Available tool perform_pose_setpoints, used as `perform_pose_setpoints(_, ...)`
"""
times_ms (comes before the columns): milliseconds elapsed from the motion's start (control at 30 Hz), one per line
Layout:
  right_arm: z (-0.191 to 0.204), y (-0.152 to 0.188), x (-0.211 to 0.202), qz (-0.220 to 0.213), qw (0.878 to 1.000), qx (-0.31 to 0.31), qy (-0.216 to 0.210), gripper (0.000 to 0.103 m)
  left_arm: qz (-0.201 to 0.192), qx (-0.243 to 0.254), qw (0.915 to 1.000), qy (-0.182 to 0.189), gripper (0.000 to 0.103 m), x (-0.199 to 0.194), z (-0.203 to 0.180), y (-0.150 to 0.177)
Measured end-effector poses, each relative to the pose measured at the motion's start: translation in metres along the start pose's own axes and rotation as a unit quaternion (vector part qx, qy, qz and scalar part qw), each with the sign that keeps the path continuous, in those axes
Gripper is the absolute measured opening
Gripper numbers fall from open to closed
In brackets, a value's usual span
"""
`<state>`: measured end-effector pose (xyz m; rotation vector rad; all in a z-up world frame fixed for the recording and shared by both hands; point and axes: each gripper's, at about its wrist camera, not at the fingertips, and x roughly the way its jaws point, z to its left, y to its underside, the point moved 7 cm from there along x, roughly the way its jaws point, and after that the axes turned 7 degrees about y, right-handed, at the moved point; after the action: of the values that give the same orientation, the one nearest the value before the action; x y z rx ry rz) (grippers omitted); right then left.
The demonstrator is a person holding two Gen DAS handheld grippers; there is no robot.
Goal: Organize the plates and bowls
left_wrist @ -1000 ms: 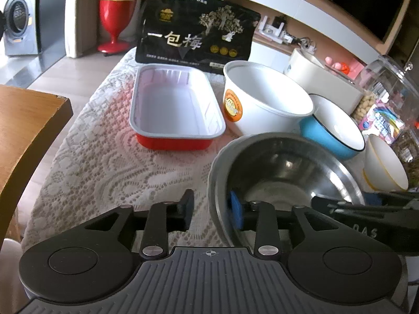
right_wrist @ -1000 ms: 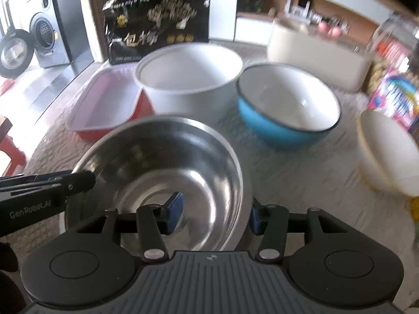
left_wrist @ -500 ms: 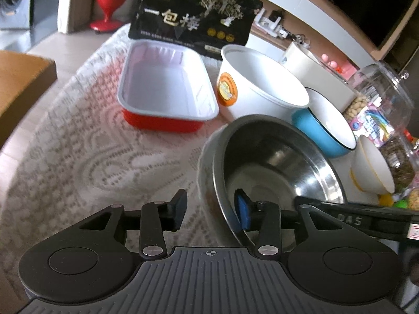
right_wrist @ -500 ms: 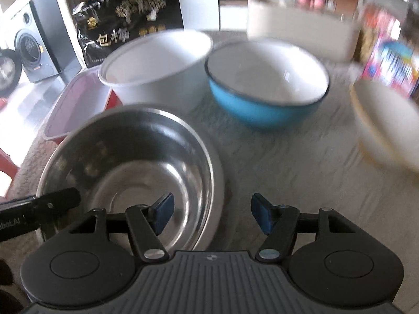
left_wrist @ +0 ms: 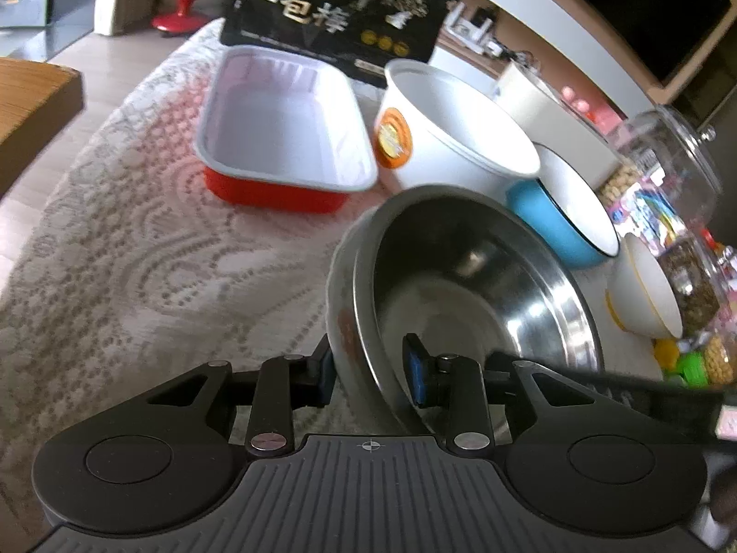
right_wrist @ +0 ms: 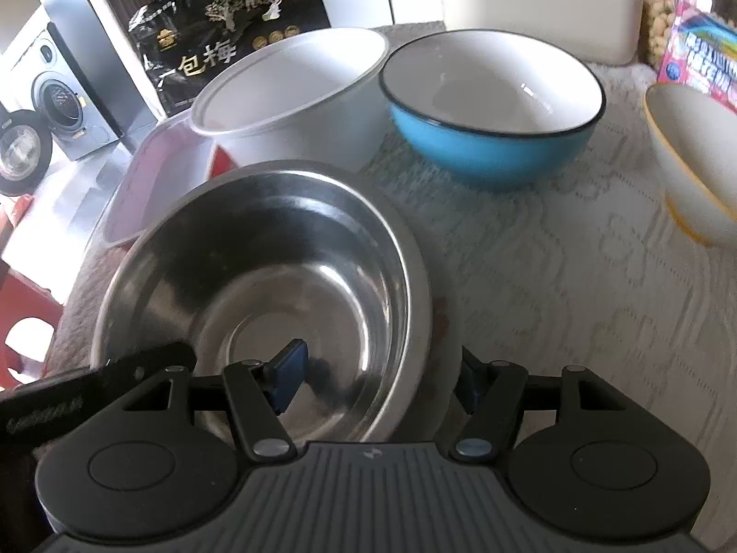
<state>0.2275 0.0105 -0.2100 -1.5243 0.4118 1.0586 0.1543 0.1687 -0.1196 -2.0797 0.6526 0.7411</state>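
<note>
Steel bowl [left_wrist: 479, 285] on lace tablecloth [left_wrist: 138, 249]

Bare lace-covered worktop [left_wrist: 138, 253] lies open left of the steel bowl [left_wrist: 470, 285], and another open stretch [right_wrist: 576, 299] lies to its right. Ahead, the red tray [left_wrist: 281, 138], white tub [right_wrist: 295, 97] and blue bowl [right_wrist: 493, 110] stand close together, blocking passage. A small cream bowl [right_wrist: 691, 161] bounds the right side.
</note>
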Motion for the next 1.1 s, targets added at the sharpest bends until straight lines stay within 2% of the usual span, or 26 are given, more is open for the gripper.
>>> perform_pose_setpoints(200, 0.018, 0.019, -0.009, 0.011, 1.000, -0.015, -0.026, 0.066, -0.022, -0.024, 0.9993, -0.020, 0.035, -0.007, 0.015, -0.007)
perform_pose_setpoints(333, 0.023, 0.017, -0.013, 0.000, 0.999, -0.019, -0.039, 0.066, -0.031, -0.028, 0.9989, -0.022, 0.036, -0.011, 0.017, -0.009)
perform_pose_setpoints(467, 0.022, 0.009, -0.012, -0.013, 0.999, -0.019, -0.032, 0.066, -0.042, -0.023, 0.9988, -0.009, 0.036, -0.015, 0.012, -0.011)
perform_pose_setpoints(667, 0.022, 0.010, -0.001, -0.007, 0.999, -0.021, -0.027, 0.066, -0.035, -0.025, 0.9989, -0.018, 0.037, -0.009, 0.015, -0.008)
perform_pose_setpoints(933, 0.026, 0.014, -0.002, -0.019, 0.998, -0.053, -0.018, 0.066, -0.032, -0.045, 0.9984, -0.014, 0.036, -0.011, 0.018, -0.006)
perform_pose_setpoints(1100, 0.024, 0.015, -0.012, -0.041, 0.997, -0.065, -0.012, 0.066, -0.053, -0.055, 0.9963, -0.038, 0.036, -0.026, 0.021, -0.008)
